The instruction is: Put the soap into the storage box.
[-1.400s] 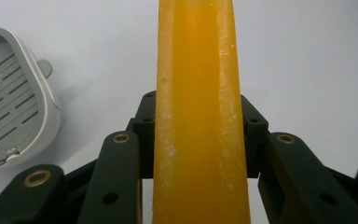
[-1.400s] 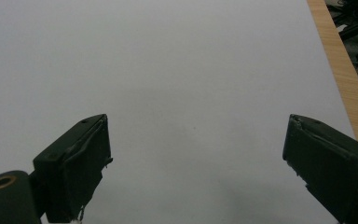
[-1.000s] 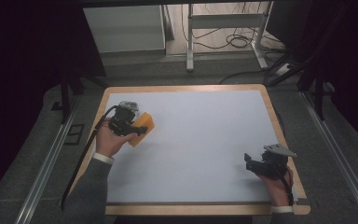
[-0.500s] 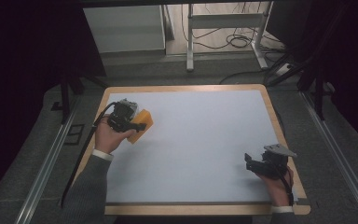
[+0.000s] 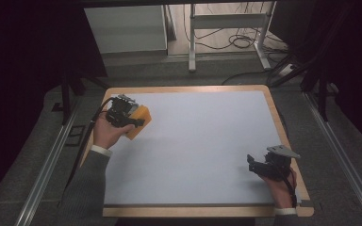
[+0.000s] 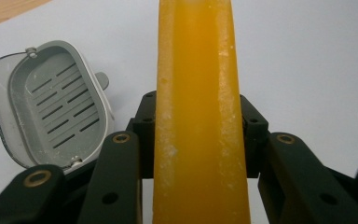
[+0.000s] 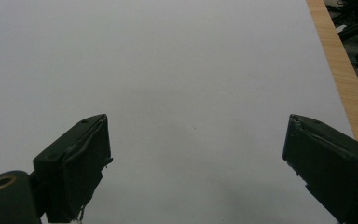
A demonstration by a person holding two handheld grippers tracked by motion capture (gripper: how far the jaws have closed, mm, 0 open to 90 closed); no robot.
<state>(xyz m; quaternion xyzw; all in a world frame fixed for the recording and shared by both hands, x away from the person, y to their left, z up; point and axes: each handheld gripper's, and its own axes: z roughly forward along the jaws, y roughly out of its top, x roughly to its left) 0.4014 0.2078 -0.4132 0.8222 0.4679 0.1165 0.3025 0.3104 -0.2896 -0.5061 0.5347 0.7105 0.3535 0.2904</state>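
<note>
Clamping one orange bar (image 6: 198, 116), left tool (image 5: 131, 121); right tool (image 5: 258, 164) gapes empty; one grey tray (image 6: 51, 105).

Open white table (image 5: 202, 141) is stretching wide between the two grippers, leaving passage unobstructed. At far left, a grey slotted dish (image 6: 51, 100) is lying just beside the left gripper (image 5: 122, 115) and its clamped orange block (image 5: 139, 120), crowding that corner.
</note>
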